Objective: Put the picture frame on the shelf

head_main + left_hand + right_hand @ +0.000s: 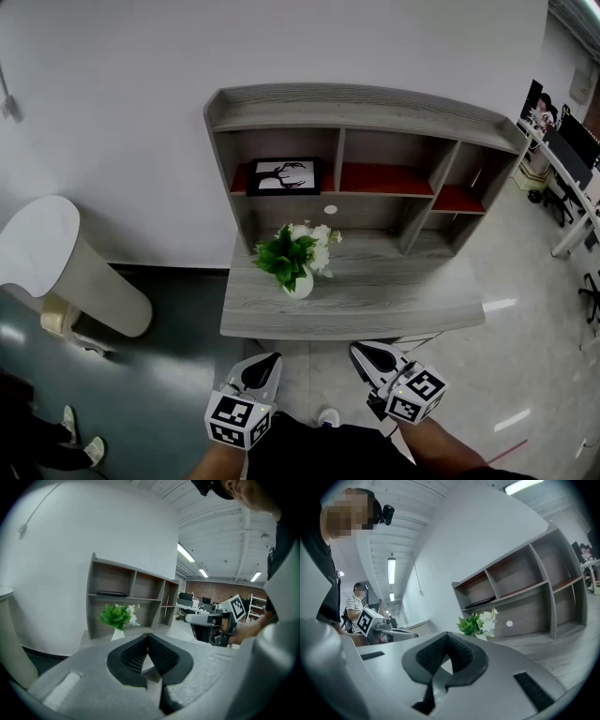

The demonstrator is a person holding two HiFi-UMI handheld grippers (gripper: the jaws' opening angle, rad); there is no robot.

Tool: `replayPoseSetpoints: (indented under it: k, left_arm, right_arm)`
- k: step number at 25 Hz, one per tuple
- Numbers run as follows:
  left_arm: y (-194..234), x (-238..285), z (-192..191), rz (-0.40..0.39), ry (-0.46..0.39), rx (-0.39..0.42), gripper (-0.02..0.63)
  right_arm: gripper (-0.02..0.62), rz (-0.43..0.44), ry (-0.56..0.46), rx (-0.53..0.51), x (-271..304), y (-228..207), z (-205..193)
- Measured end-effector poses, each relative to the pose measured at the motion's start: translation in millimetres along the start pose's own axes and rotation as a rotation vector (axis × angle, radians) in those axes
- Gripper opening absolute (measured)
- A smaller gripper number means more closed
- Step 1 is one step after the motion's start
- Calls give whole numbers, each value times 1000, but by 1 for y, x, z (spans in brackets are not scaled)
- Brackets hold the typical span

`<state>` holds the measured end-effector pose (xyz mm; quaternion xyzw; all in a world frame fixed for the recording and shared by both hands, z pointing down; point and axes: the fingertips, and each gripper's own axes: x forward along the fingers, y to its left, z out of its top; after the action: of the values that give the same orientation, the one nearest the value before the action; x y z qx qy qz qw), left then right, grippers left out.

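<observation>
Left gripper (266,361) and right gripper (362,352) were clamped shut, empty; picture frame (284,176) seemed perched at the shelf (375,101) lip, so a bump could've dropped it.

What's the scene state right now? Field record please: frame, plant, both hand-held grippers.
picture frame: lying flat in the upper left compartment of the shelf
plant: in a white vase on the desktop, below that compartment
left hand-held gripper: jaws together, empty, short of the desktop
right hand-held gripper: jaws together, empty, short of the desktop
task: frame already on shelf
</observation>
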<state>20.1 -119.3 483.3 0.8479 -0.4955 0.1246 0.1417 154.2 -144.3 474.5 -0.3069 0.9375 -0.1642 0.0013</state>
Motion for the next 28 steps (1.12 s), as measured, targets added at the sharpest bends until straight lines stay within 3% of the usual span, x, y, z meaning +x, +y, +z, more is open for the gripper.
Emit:
replayPoseSetpoints:
  k: [7,17,28]
  left_arm:
    - [25,3,25,-35,-26,23,9]
    - [68,-8,24,-80,-29,16,9]
    - [84,-13,23,-131,-18,32,9]
  right_arm:
    - [14,-35,10,49,19,-2,0]
    - [14,-114,47,-45,56,21,-1]
    - [14,-159,45,-41,74,34,-1]
